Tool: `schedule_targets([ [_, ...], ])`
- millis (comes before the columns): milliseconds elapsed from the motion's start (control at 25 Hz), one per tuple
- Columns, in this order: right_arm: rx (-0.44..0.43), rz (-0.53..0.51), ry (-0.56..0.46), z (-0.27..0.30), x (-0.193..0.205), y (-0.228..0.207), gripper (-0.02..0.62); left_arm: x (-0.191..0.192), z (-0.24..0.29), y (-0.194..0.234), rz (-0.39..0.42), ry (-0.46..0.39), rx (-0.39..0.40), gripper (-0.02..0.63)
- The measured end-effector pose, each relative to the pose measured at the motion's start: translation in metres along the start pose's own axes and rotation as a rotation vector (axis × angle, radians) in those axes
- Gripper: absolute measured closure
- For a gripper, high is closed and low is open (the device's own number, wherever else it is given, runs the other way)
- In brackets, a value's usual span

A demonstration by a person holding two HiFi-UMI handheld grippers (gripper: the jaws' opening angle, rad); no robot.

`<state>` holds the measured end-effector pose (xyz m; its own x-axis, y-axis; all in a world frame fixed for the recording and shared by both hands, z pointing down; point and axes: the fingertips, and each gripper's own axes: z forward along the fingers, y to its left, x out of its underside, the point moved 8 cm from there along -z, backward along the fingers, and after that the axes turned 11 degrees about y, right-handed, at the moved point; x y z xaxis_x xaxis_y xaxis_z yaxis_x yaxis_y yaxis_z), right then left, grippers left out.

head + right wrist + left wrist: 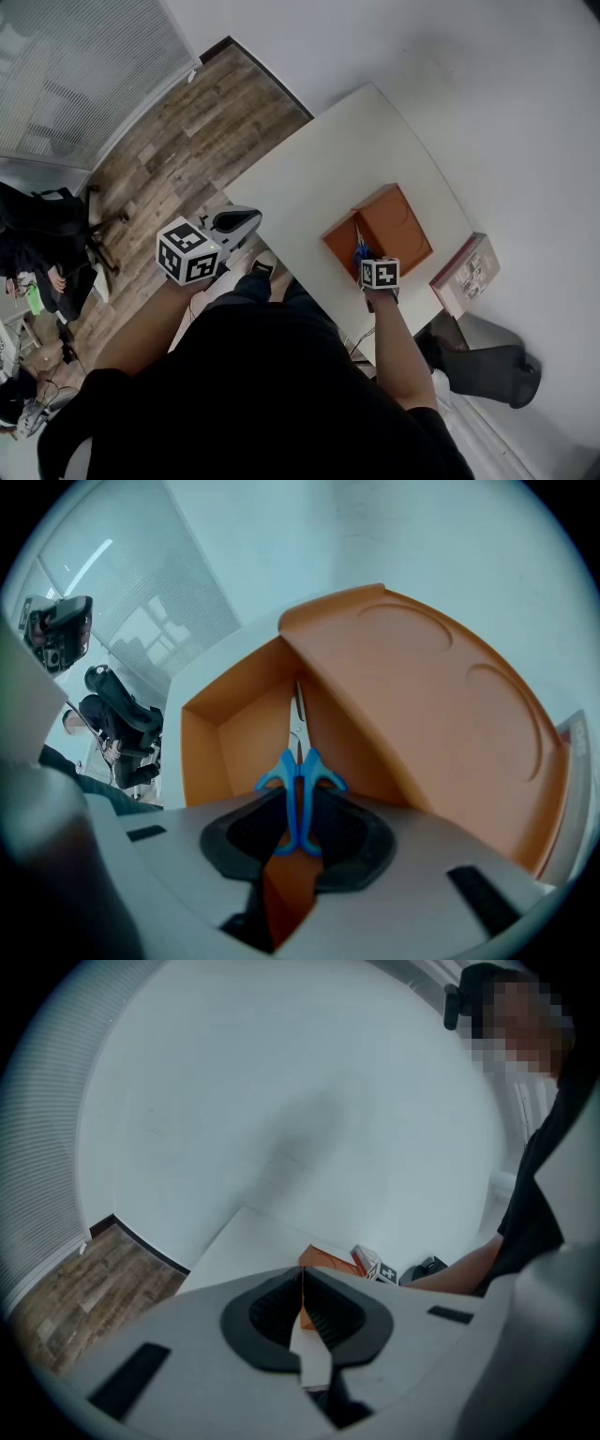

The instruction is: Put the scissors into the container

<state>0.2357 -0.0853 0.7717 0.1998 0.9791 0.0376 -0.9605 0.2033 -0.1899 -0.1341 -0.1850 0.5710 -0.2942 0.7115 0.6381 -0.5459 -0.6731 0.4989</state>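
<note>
The orange container (386, 230) sits on the white table (309, 178), seen close up in the right gripper view as an open orange box (234, 733) with a lid panel beside it. My right gripper (298, 803) is shut on the blue-handled scissors (298, 789), whose blades point down into the box opening. In the head view the right gripper (379, 273) hovers at the container's near edge, with the scissors (359, 251) just showing. My left gripper (225, 230) hangs off the table's left edge, jaws shut and empty; its own view shows the left gripper (302, 1321) closed.
A book-like box (466, 274) lies at the table's right corner. A black bag (487, 370) sits on the floor below it. Wooden flooring (169, 159) lies left of the table, with a chair (66, 225) and a seated person at the far left.
</note>
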Motion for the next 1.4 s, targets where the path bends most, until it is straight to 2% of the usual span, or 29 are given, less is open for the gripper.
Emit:
schedule_targets([
  [800, 0.011, 0.009, -0.022, -0.008, -0.001, 0.000, 0.489, -0.002, -0.001, -0.006, 0.022, 0.004, 0.017, 0.595],
  [1400, 0.022, 0.053, -0.084, -0.040, 0.014, 0.003, 0.492, -0.017, -0.005, -0.018, 0.096, -0.003, 0.054, 0.595],
])
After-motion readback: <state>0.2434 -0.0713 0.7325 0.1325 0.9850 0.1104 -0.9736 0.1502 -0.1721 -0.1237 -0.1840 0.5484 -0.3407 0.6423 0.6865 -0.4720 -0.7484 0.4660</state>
